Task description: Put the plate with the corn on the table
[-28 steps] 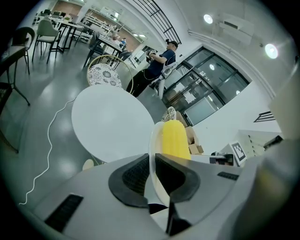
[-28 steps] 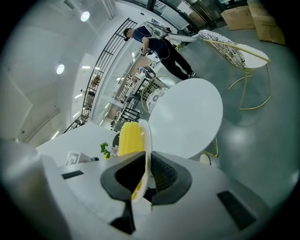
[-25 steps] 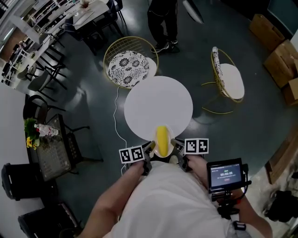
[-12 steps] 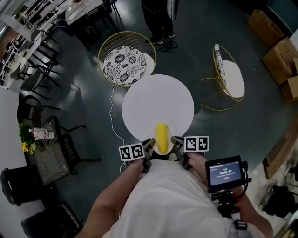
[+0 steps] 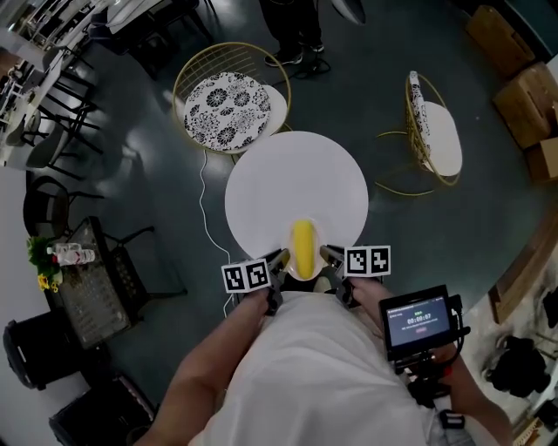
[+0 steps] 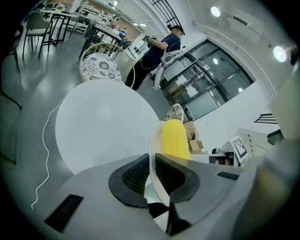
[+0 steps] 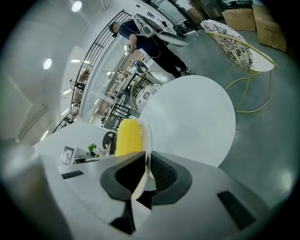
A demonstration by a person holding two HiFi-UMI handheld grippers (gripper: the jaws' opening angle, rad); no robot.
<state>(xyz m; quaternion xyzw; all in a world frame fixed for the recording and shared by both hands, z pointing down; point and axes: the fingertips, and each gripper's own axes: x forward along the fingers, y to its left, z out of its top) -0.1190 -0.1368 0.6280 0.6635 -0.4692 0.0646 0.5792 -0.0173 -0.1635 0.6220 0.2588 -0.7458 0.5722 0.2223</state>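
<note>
- The plate point(image 5: 315, 266) is held at its two side rims between the left gripper point(image 5: 281, 260) and the right gripper point(image 5: 327, 255), just in front of the person's body.
- In the left gripper view, the jaws of the left gripper point(image 6: 152, 173) are closed on the thin rim of the plate point(image 6: 151, 150), which is seen edge-on between the ribbed pads.
- In the right gripper view, the jaws of the right gripper point(image 7: 146, 173) are likewise clamped on the opposite rim of the plate point(image 7: 148, 138).
- The corn point(image 5: 302, 246) lies lengthwise on the plate, and is seen as a yellow cob beyond the jaws in both gripper views point(image 6: 174, 139) point(image 7: 129, 137).
- Compared with a second ago, the plate has been carried further over the near edge of the round white table point(image 5: 295, 183). Most of the corn is now seen against the tabletop, where before only its far end was.
- Whether the plate touches the tabletop cannot be told.
- The grip of both grippers is unchanged across the frames.
- The table has grown slightly larger in the head view, and the patterned chair point(image 5: 228, 100) beyond it has shifted up and to the left.
- The standing person point(image 5: 292, 26) has slid towards the top edge, so that only legs and shoes are shown now.
- A second chair point(image 5: 433, 131) stands to the right of the table.
</note>
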